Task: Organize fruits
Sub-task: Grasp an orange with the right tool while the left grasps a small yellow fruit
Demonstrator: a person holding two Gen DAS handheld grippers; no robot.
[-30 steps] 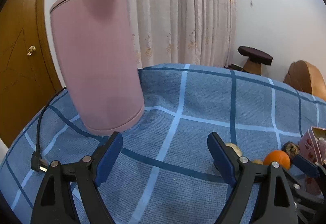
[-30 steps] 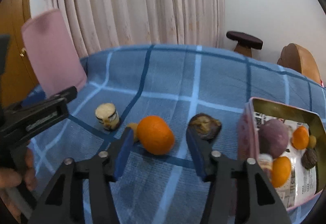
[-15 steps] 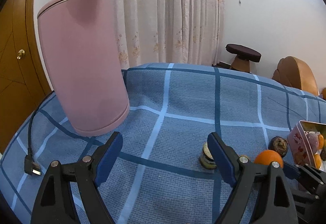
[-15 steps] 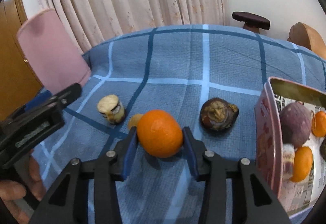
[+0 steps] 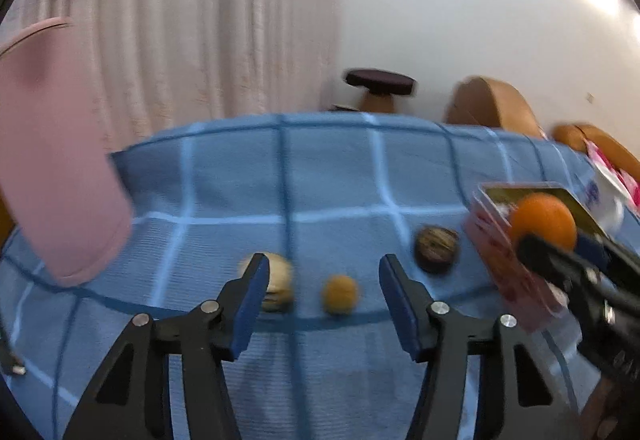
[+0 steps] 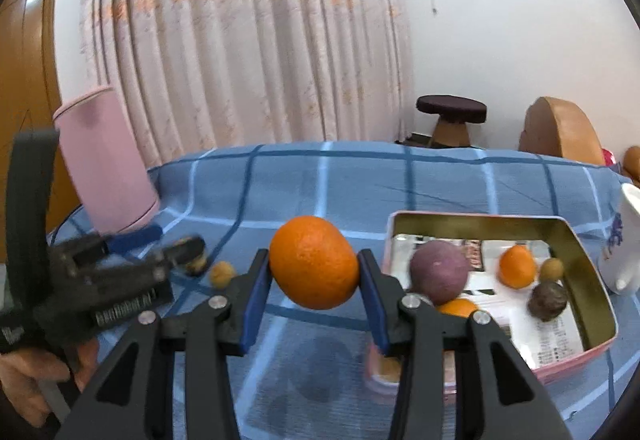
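My right gripper (image 6: 314, 276) is shut on a large orange (image 6: 314, 268), held above the blue checked cloth just left of the pink tin (image 6: 480, 218). The tin holds a purple fruit (image 6: 438, 276), small oranges (image 6: 518, 266) and a dark brown fruit (image 6: 548, 300). My left gripper (image 5: 323, 276) has its jaws closing, and the pads touch nothing. A small yellow fruit (image 5: 340, 294) lies on the cloth just beyond its fingertips, with a beige jar-like piece (image 5: 278, 280) by the left finger. A dark brown fruit (image 5: 436, 248) sits further right. This view is blurred.
A tall pink cylinder (image 6: 104, 160) stands at the table's left. A white mug (image 6: 624, 240) stands right of the tin. A person's hand (image 6: 24, 372) holds the left gripper (image 6: 168, 246) at the lower left. A stool (image 6: 452, 112) and wooden chairs are behind the table.
The right gripper closed on the orange and lifted it off the cloth toward the tin. The left gripper swung right, away from the pink cylinder toward the small fruits, and its jaws narrowed.
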